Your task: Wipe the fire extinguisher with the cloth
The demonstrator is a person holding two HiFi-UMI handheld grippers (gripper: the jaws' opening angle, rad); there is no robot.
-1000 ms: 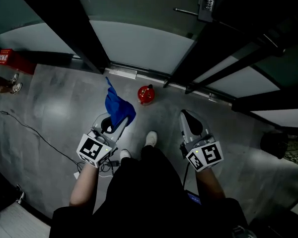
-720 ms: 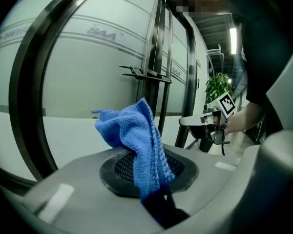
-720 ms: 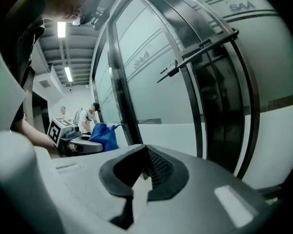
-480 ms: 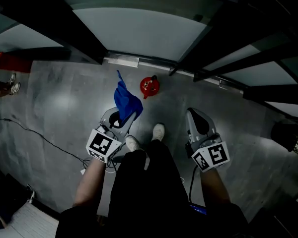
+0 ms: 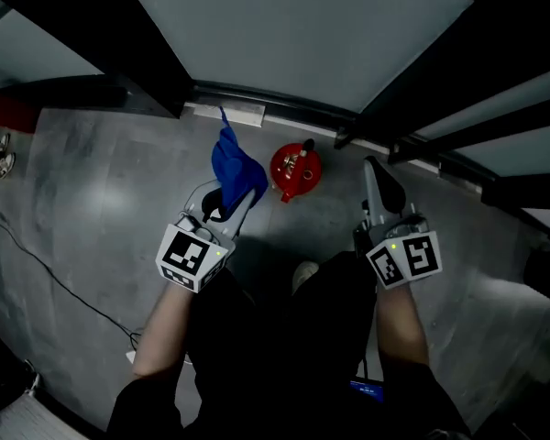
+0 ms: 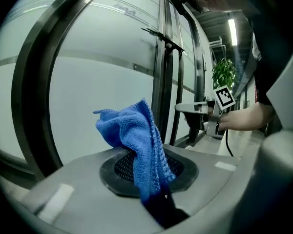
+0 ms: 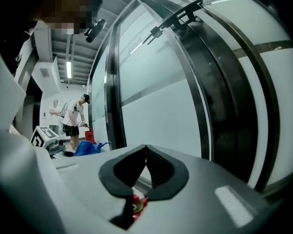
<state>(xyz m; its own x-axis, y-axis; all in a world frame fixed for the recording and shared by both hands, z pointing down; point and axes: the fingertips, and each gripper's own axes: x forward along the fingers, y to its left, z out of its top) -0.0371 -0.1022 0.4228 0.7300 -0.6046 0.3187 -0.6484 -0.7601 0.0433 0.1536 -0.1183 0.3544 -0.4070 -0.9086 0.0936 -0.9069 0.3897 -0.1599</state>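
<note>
Scene: a grey stone-look floor (image 5: 101, 191) runs up to a frosted glass panel (image 5: 293, 35) in dark metal frames, seen steeply from above.
Fire extinguisher: a small red fire extinguisher (image 5: 296, 170) stands on the floor at the frame's centre. It is just in front of the panel's bottom rail and between the two claws.
Cloth: the blue terry cloth (image 5: 236, 165) rises in a loose peak just left of the extinguisher; whether they touch is hard to tell from above.
Left claw: the left claw (image 5: 222, 195) is clamped on the cloth's lower end, and the rest flops over one pad.
Right claw: the right claw (image 5: 376, 177) has its black ribbed pads drawn together on nothing. It sits right of the extinguisher, apart from it.
Handling: the painted steel body likely feels heavy, rigid and smooth, apt to slide or tip under a sideways push. Steadying it at the valve head (image 5: 302, 157) looks soundest.
Materials: the cloth is light, limp and nubbly, and should wrap the rounded body easily.
</note>
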